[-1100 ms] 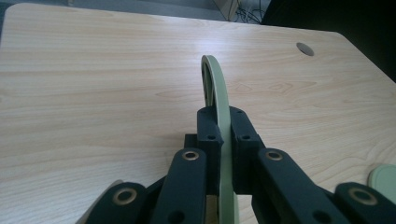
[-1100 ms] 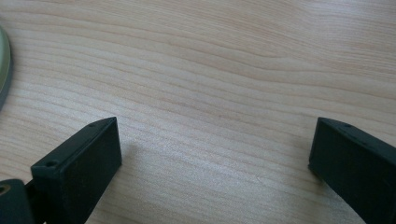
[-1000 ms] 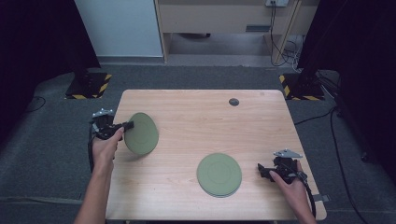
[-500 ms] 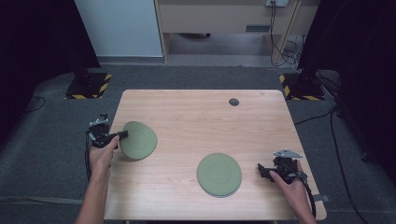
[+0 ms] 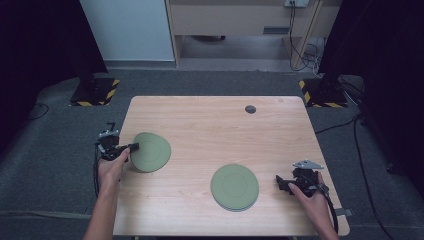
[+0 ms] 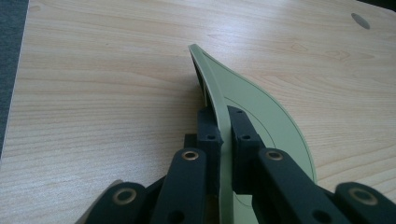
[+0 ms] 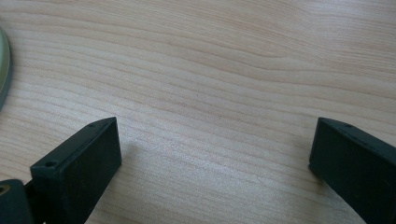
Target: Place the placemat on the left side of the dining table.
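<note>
Left tool clamped on green plate rim, edge-on up close, right tool gaping over table.

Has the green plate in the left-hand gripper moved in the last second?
Yes. The green plate, clamped in the left gripper, has come down toward the table and tilts less steeply, judging against the table's left edge.

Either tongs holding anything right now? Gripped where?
Left tongs pinch the left plate by its near rim. Right tongs are open, holding nothing.
</note>
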`<state>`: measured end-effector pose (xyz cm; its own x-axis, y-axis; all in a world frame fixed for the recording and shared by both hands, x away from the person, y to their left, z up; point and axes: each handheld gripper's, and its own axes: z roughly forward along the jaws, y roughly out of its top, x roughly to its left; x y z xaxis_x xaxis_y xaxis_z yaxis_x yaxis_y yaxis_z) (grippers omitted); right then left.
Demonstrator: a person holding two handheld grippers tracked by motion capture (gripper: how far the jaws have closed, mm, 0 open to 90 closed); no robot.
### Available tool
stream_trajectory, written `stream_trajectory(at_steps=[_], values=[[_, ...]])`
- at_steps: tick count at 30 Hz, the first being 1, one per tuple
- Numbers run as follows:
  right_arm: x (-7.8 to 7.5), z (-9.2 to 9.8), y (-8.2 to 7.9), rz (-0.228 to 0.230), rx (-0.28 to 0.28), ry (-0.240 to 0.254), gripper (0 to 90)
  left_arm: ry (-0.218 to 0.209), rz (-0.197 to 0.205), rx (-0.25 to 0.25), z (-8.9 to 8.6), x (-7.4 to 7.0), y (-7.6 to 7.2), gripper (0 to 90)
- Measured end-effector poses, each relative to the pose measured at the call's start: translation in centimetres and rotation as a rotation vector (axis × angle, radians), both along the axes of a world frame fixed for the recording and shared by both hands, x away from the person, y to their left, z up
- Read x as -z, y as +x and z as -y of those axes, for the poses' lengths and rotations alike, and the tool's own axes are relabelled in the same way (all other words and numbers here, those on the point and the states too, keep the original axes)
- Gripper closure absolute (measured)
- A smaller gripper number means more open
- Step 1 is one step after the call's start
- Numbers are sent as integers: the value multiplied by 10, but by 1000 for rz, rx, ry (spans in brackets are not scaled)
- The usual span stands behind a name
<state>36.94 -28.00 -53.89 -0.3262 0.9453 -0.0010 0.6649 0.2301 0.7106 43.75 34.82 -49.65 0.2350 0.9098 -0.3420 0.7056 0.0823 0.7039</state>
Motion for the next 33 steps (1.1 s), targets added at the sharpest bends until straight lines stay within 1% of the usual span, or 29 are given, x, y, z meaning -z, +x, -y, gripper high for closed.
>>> stream_trajectory(at_steps=[5,7,14,20,24,33], values=[[0,0,0,0,-1,-1,24,9,-10,-4,-1,3,2,850],[0,0,0,0,-1,-1,24,-2,-17,-5,-4,5,3,848],[0,0,0,-1,-1,1,24,-10,-29,-9,-8,12,4,844],[0,-1,-1,-2,1,2,24,-30,-34,-13,-11,17,4,835],[0,-2,-1,1,-1,0,24,-25,-37,-19,-11,19,4,826],[0,-2,-1,1,-1,1,24,-16,-31,-23,-12,19,4,792]])
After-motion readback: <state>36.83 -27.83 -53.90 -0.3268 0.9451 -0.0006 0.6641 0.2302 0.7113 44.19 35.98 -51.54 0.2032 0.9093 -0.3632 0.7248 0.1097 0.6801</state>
